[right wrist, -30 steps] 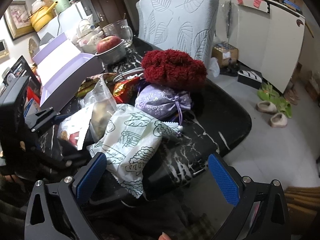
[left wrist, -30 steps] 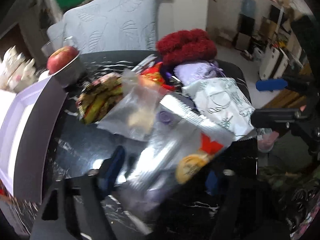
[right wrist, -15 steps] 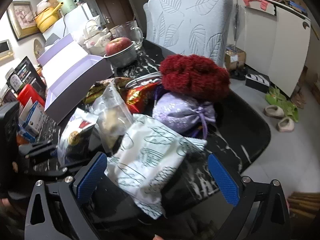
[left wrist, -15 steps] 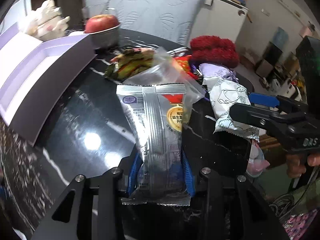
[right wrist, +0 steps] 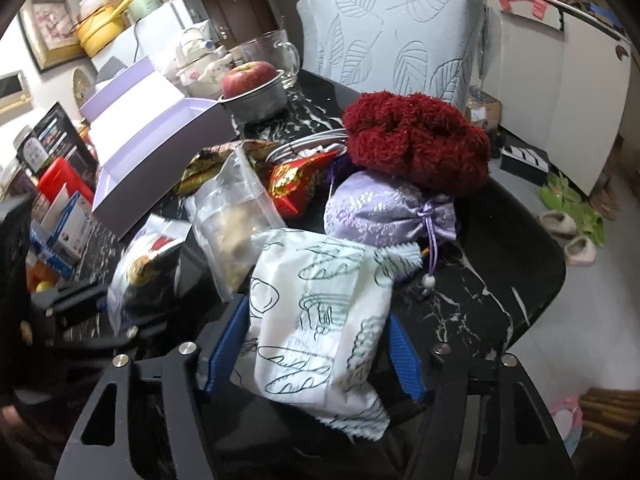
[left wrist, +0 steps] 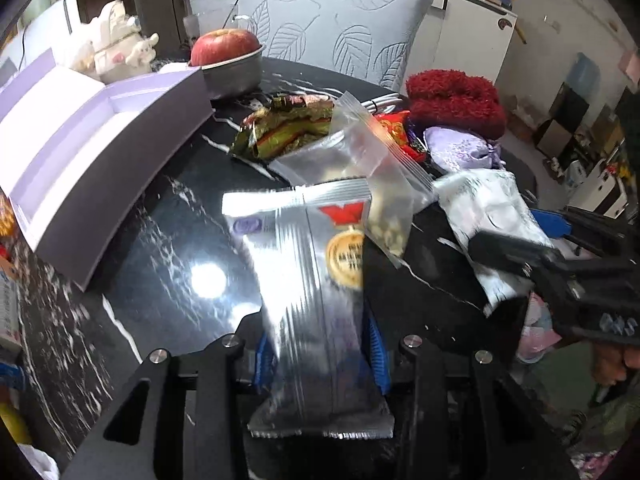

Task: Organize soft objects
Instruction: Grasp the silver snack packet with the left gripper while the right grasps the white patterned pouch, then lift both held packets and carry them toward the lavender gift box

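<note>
Your left gripper (left wrist: 320, 354) has its blue pads pressed against both sides of a silver foil packet (left wrist: 312, 280), pinching its lower part so the packet stands up through the middle of the left wrist frame, its top edge just in front of a clear zip bag (left wrist: 372, 184). Your right gripper (right wrist: 316, 344) is closed on a white pouch printed with bread drawings (right wrist: 316, 316), the blue pads squeezing it from either side at the lower centre of the right wrist frame. In that same frame the silver foil packet (right wrist: 138, 264) shows at the left, held by the left gripper, and the clear zip bag (right wrist: 232, 220) leans between the packet and the pouch. Above the pouch, right of centre, a lilac drawstring bag (right wrist: 384, 212) lies on the black marble table (right wrist: 472, 308), with a fuzzy dark-red knit bundle (right wrist: 416, 144) resting against its far side. A red-and-gold snack wrapper (right wrist: 296, 180) and a green-and-gold snack bag (left wrist: 288, 134) lie just behind the zip bag. In the upper left of the left wrist frame an open lilac box (left wrist: 92, 152) sits on the table, and beside its far corner a metal bowl (left wrist: 234, 74) holds a red apple (left wrist: 224, 42). Behind the table stands a pale chair back with a leaf pattern (left wrist: 340, 24).
</note>
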Demonstrator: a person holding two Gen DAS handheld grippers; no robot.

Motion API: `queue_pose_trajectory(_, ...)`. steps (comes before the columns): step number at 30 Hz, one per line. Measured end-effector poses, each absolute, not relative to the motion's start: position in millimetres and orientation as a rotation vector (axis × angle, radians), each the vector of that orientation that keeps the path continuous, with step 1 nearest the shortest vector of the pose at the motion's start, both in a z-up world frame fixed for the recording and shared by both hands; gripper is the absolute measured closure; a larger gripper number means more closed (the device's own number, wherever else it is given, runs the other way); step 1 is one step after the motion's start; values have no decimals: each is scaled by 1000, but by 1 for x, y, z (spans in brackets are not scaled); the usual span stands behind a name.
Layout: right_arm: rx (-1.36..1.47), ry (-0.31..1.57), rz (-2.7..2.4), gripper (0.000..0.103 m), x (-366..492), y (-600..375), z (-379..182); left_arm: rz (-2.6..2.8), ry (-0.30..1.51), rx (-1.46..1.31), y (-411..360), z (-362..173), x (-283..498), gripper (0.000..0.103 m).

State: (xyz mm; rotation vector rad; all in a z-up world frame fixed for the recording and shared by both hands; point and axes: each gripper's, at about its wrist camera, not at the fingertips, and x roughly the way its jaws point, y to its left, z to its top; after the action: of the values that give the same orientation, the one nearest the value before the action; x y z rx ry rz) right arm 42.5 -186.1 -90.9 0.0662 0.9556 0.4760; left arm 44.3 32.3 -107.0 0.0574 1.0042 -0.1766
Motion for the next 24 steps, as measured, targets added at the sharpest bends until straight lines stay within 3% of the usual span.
queue_pose_trajectory(3,48,951,493,37,37,-186,-91,-173,1001,47,32,-107,47,63)
queue_pose_trajectory(8,42,972,493,22,38,-186,-95,-161,995,38,33,-107,46,63)
queue_pose_trajectory(11,16,954,483,22,39,-181,-95,-150,992,29,34,-107,42,63)
queue_pose_trajectory(16,-58,918,473,38,32,-175,-96,-154,997,7,35,-105,37,70)
queue_pose_trajectory(24,-58,914,501,46,20,-181,-95,-187,993,-34,32,-103,19,71)
